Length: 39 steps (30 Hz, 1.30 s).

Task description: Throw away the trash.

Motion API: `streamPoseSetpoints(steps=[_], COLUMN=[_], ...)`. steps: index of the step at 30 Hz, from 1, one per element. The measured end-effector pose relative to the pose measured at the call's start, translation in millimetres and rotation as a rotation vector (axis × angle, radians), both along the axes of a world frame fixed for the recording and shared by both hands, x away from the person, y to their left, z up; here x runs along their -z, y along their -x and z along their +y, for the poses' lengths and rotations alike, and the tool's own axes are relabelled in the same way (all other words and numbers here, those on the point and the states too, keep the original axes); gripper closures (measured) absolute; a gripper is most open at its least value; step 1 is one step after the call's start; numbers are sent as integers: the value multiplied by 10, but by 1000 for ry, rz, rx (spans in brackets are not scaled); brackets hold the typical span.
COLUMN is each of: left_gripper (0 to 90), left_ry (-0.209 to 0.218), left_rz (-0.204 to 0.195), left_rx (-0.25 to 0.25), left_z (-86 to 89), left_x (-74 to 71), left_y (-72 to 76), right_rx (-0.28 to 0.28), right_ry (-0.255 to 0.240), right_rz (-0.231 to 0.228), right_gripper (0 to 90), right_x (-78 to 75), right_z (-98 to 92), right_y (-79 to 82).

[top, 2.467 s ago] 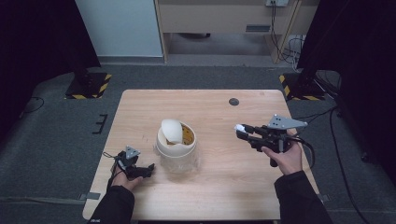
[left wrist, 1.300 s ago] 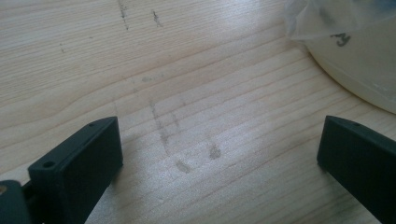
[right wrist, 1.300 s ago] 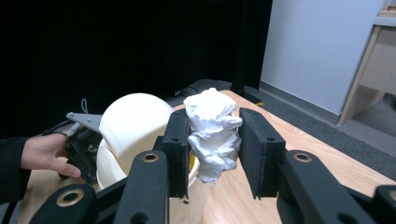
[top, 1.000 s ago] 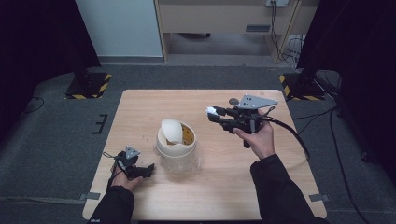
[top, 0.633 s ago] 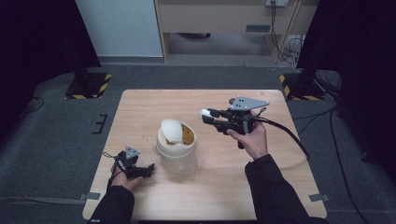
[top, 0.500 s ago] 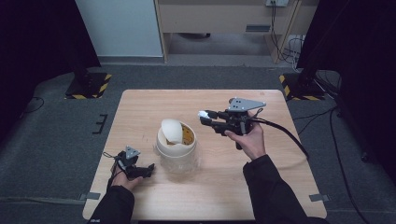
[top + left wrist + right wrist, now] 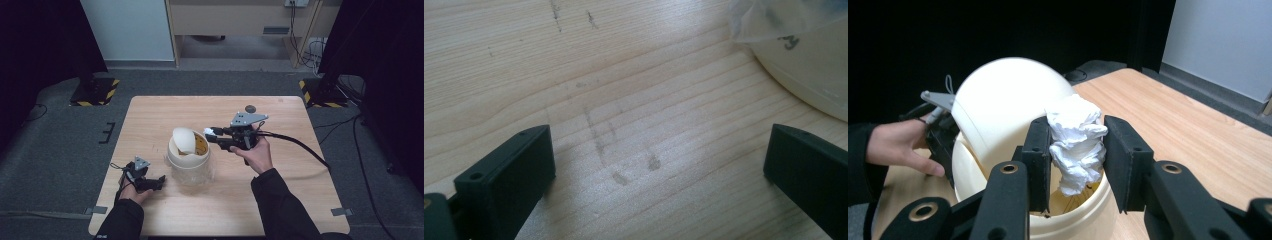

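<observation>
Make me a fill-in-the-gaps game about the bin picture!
1. The right gripper is shut on a crumpled wad of white ____.
2. The wad hangs over the opening of the cream ____.
3. The bin's swing lid is tipped ____.
4. The left gripper, by the bin on the table, has its jaws ____.

Missing words: paper; bin; open; open
</observation>
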<state>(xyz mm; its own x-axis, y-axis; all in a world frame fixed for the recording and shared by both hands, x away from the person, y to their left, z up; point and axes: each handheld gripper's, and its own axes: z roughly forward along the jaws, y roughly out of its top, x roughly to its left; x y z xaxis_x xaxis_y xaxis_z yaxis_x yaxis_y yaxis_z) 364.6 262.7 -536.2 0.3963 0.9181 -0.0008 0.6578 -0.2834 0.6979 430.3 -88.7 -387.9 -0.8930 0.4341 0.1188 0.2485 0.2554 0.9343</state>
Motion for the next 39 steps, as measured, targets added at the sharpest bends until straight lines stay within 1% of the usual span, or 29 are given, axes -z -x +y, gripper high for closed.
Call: streamPoseSetpoints(steps=[15,25,32,34,35,39], left_gripper=[0,0,0,0,0,0], left_ry=[0,0,0,0,0,0], left_rz=[0,0,0,0,0,0], left_rx=[0,0,1,1,1,2], left_z=[0,0,0,0,0,0], left_x=[0,0,0,0,0,0], left_y=[0,0,-1,-1,-1,-2], right_rx=[-20,-38,-45,-46,-48,-46], right_ry=[39,79,90,90,88,81], right_rz=[25,46,58,68,77,70], right_gripper=[652,648,640,622,595,549], right_x=[177,304,347,352,353,323], right_z=[132,218,248,253,257,233], right_y=[-33,-53,-59,-59,-59,-54])
